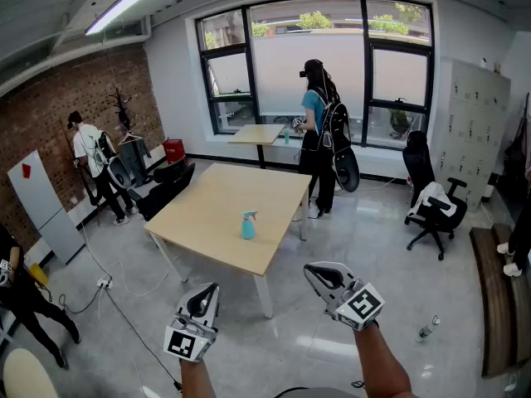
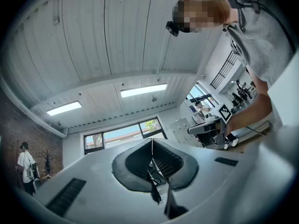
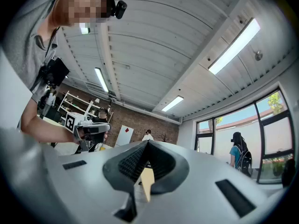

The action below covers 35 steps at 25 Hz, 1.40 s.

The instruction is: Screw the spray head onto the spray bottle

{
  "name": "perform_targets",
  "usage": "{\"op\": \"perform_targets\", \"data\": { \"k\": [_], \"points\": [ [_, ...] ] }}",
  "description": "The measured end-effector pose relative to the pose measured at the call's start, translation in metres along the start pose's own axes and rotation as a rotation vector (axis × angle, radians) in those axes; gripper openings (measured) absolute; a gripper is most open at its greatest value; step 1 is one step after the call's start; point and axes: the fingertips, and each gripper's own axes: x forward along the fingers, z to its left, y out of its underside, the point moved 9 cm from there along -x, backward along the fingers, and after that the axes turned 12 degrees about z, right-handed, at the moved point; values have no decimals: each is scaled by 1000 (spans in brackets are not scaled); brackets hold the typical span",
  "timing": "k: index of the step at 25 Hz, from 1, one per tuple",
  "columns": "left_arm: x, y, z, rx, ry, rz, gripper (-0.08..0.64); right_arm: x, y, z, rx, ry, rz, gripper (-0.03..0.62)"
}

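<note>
Left gripper [image 1: 202, 298] and right gripper [image 1: 320, 274] are both shut tight and empty, well back from the teal spray bottle [image 1: 248, 225] standing on the wooden table [image 1: 207, 201]; looks like light, slick plastic, I'd grab its body.

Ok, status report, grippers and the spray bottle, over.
Both shut, empty: left gripper, right gripper. Teal spray bottle upright on table, well ahead, untouched. One person beyond the table's far side, not in the way.

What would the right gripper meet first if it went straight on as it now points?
Probably nothing near: the right gripper points slightly upward, so its line seems to clear the table toward the distant brick wall.
</note>
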Motion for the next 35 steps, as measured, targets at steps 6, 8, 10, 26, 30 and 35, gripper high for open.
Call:
{"op": "perform_targets", "data": {
  "k": [6,8,10,26,30,35],
  "points": [
    [2,-4,-5,-15,9,11,5,0,-1,0,4,3,5,6],
    [1,-3,-6,-8,12,17,5,0,-1,1,5,4,8,6],
    [1,-2,-7,0,17,16,5,-1,-1,1,8,5,7,6],
    [-24,-2,-13,-20,14,10,5,-5,1,23,37,-30,-13,8],
    [-24,7,-14,-55,20,32,5,-4,2,29,26,-21,9,8],
    [-25,20,-13,-74,62,41,5,-4,3,39,35,2,28,8]
  ]
}}
